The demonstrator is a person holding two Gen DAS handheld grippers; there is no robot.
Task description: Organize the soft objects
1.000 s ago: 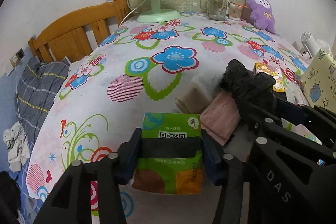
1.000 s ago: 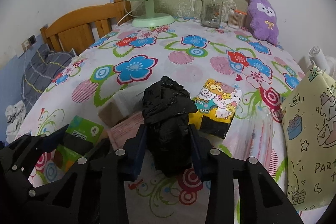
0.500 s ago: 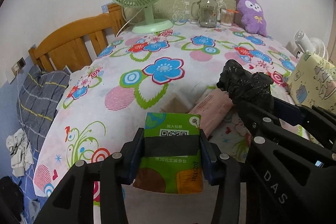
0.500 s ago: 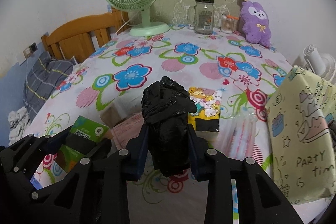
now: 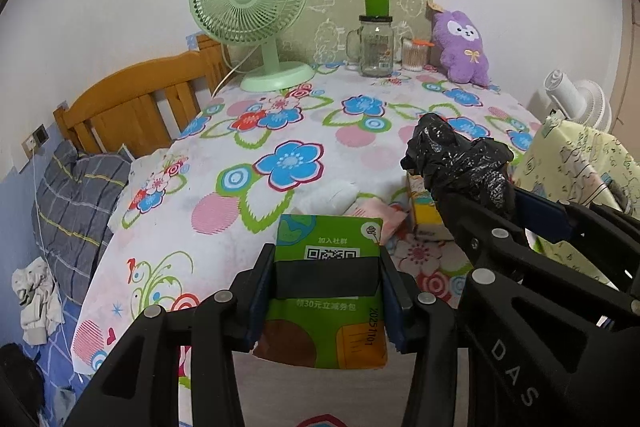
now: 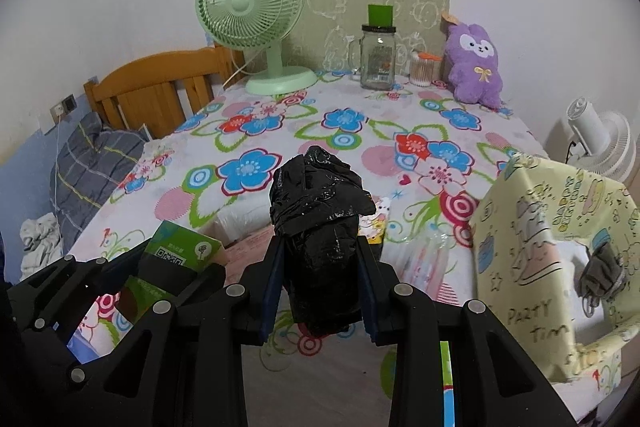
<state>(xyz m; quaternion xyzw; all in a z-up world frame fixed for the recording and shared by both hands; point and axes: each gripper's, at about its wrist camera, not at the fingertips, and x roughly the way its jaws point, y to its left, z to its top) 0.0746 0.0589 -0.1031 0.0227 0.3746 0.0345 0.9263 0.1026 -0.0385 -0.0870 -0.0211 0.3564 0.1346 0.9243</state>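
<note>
Left hand-held gripper clamps a green tissue pack w/ QR code, print "30" and "20251101", held above the near edge of the floral desk. Right hand-held gripper grips a crumpled black plastic bag bundle, just right of the green pack, over the same edge. Yellow gift bag reading "PARTY" stands right of the bundle. Black frame of the right one is marked "DAS".

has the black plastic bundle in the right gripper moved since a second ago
Yes. The black plastic bundle has lifted up and back: the cartoon tissue pack, earlier beside it, now sits mostly hidden behind it.
</note>
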